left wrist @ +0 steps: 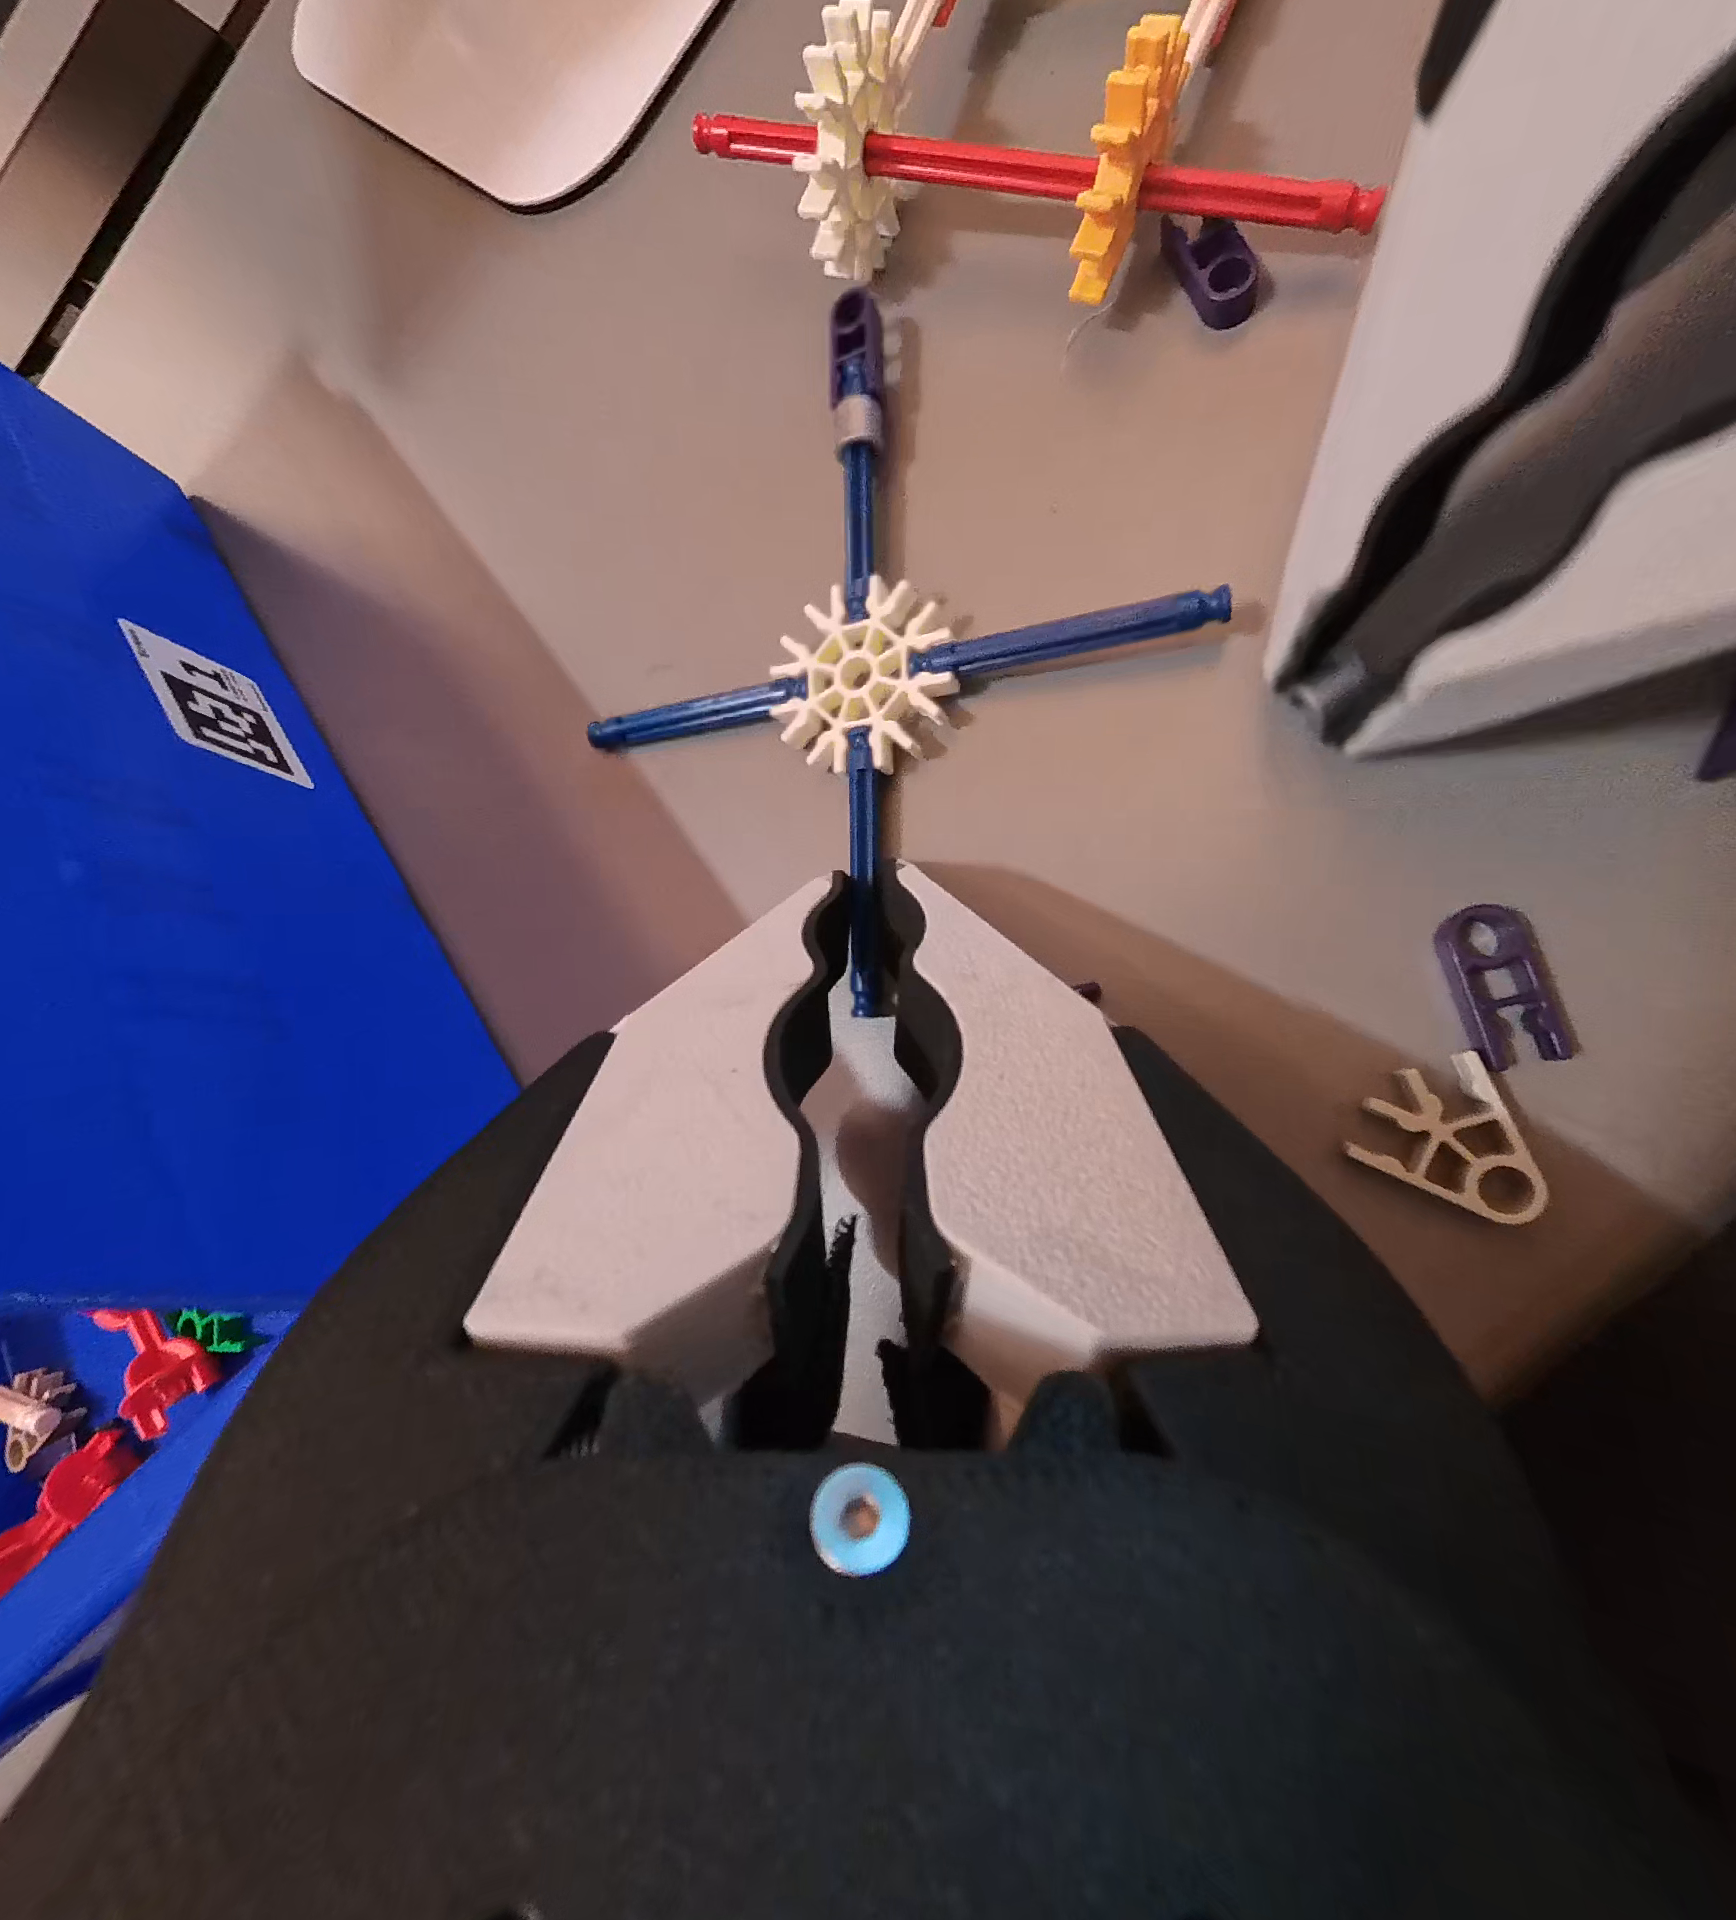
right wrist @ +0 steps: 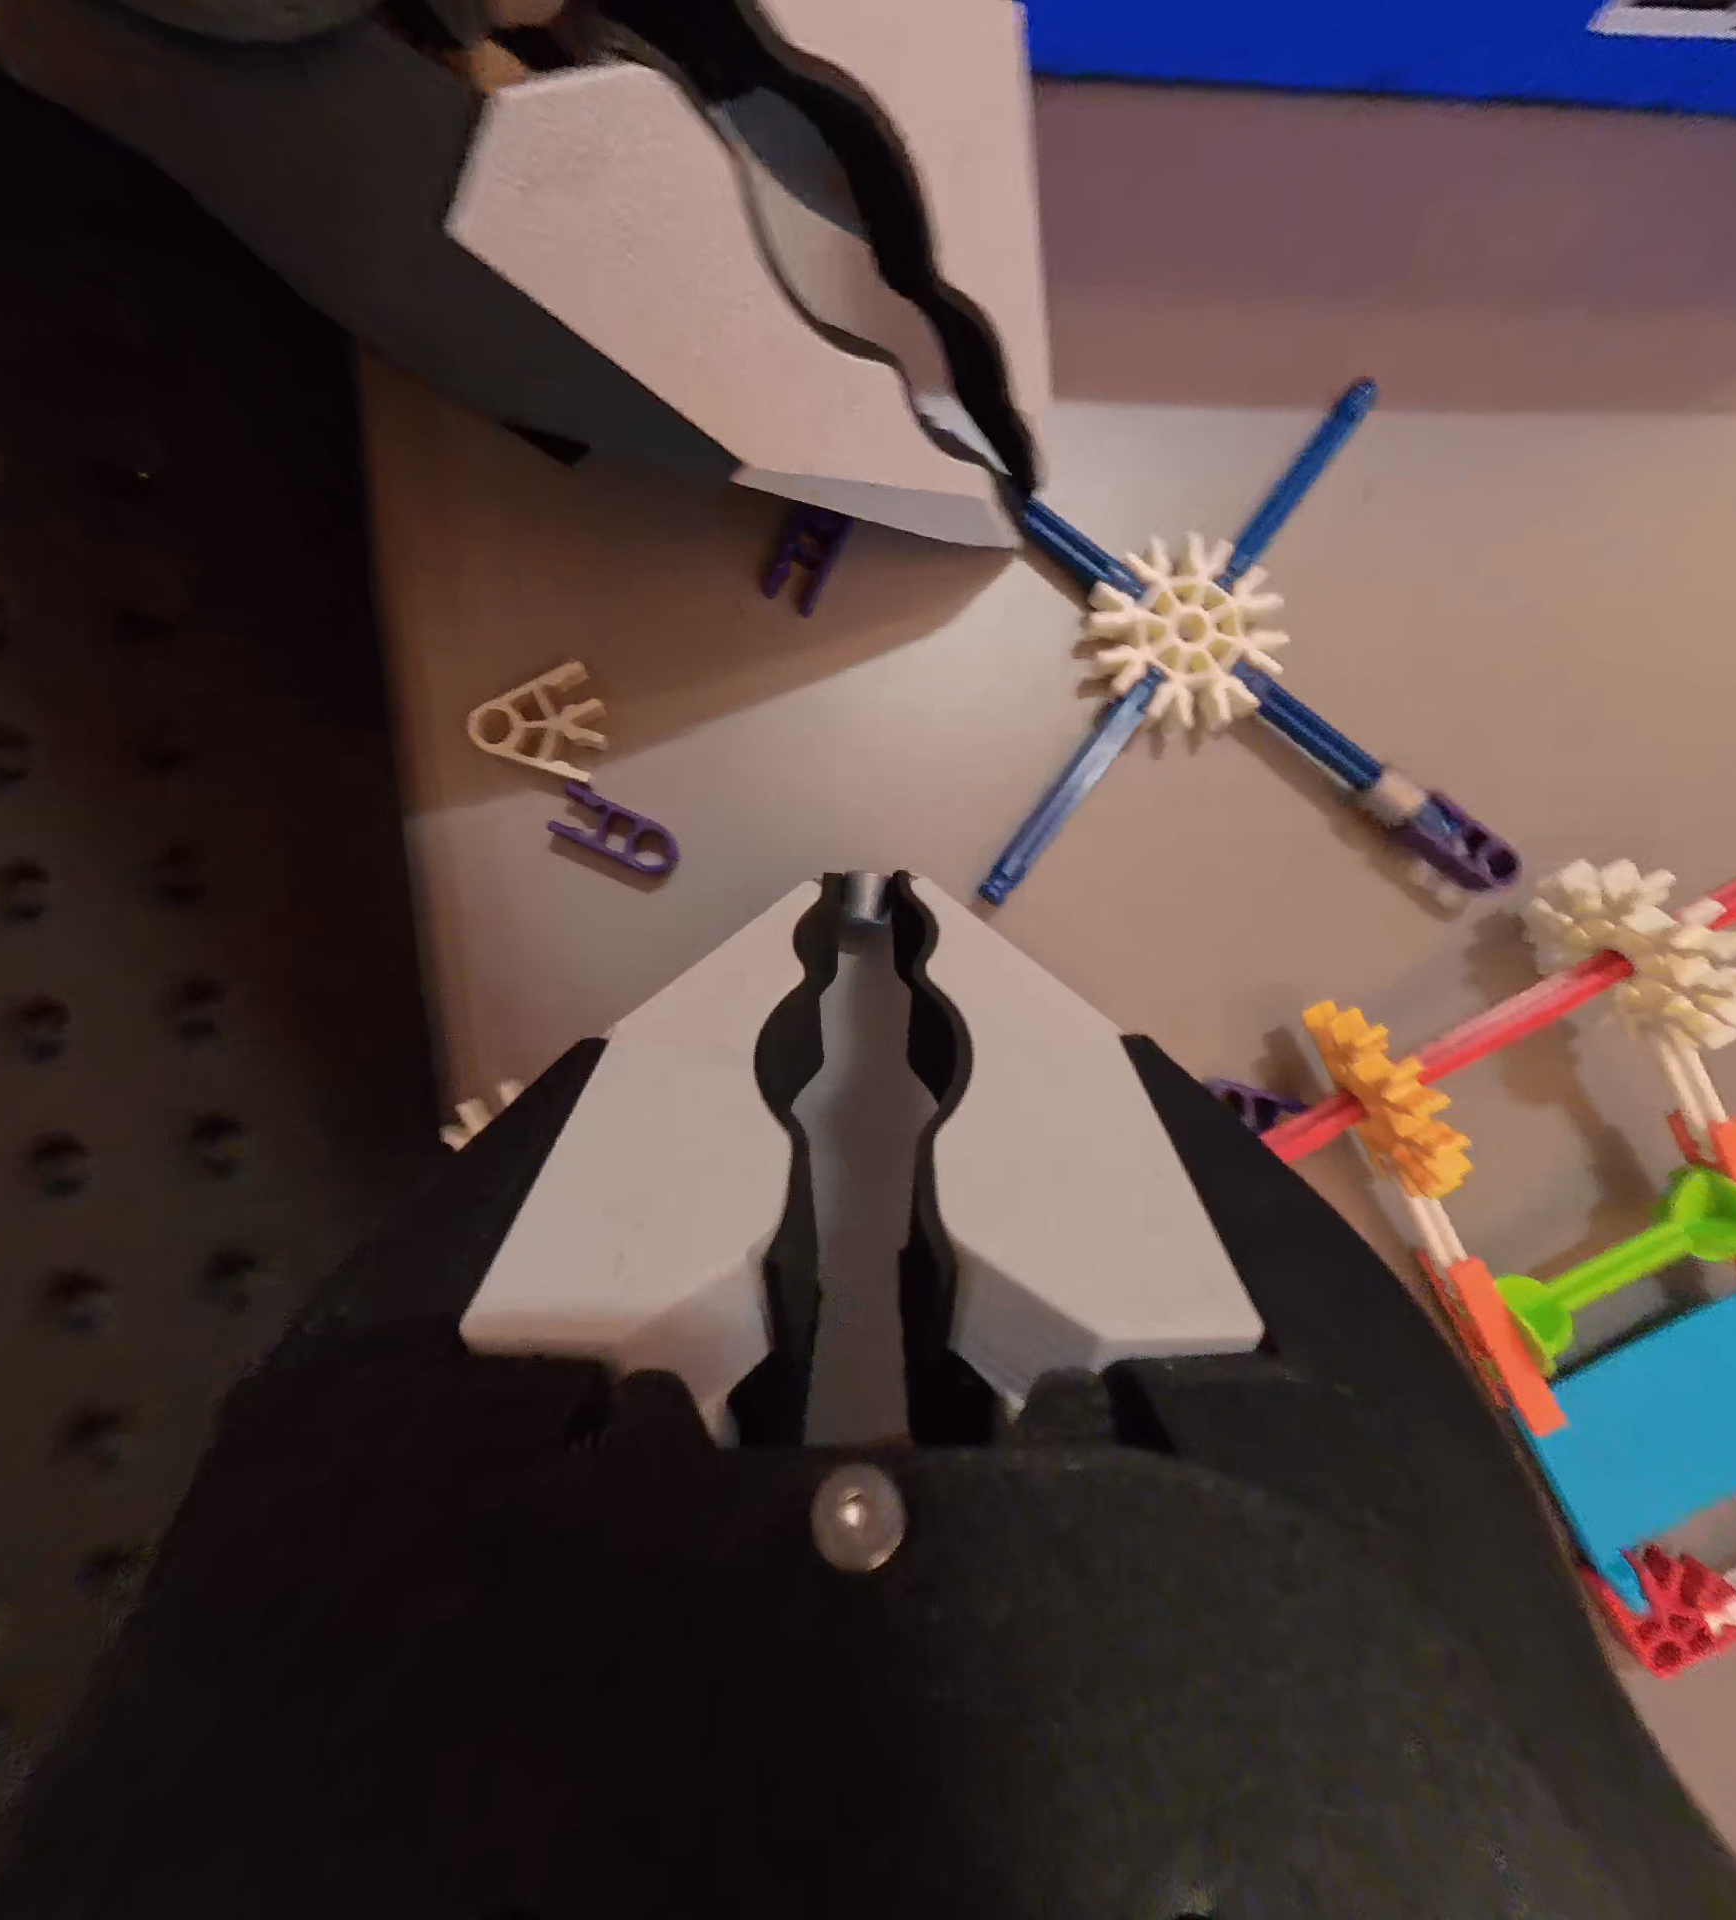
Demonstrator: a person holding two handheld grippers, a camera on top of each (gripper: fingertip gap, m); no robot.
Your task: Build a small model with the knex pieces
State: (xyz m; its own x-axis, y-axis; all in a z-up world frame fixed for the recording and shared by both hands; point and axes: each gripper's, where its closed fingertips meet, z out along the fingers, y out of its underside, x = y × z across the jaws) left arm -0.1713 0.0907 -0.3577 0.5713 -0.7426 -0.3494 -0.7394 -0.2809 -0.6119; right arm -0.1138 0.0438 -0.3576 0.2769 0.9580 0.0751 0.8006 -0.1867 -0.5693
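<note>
My left gripper (left wrist: 866,940) is shut on the near blue rod (left wrist: 864,831) of a cross of blue rods around a white snowflake connector (left wrist: 859,673). The far rod carries a grey sleeve (left wrist: 857,420) and a purple clip (left wrist: 856,343). In the right wrist view the same cross lies flat, with the connector (right wrist: 1186,636) at its middle and the left gripper (right wrist: 1015,473) clamped on one rod end. My right gripper (right wrist: 866,914) is shut on a small grey sleeve (right wrist: 866,902) and hovers a short way from the free rod end (right wrist: 994,888).
A blue bin (left wrist: 116,935) with loose parts stands at left. A built model with red rod (left wrist: 1030,171), white and yellow gears, green rod (right wrist: 1633,1262) and blue panel (right wrist: 1695,1444) lies nearby. Loose purple clips (left wrist: 1498,982) and a cream connector (left wrist: 1456,1148) lie on the table. There is about 8 cm between the tips of the two grippers.
</note>
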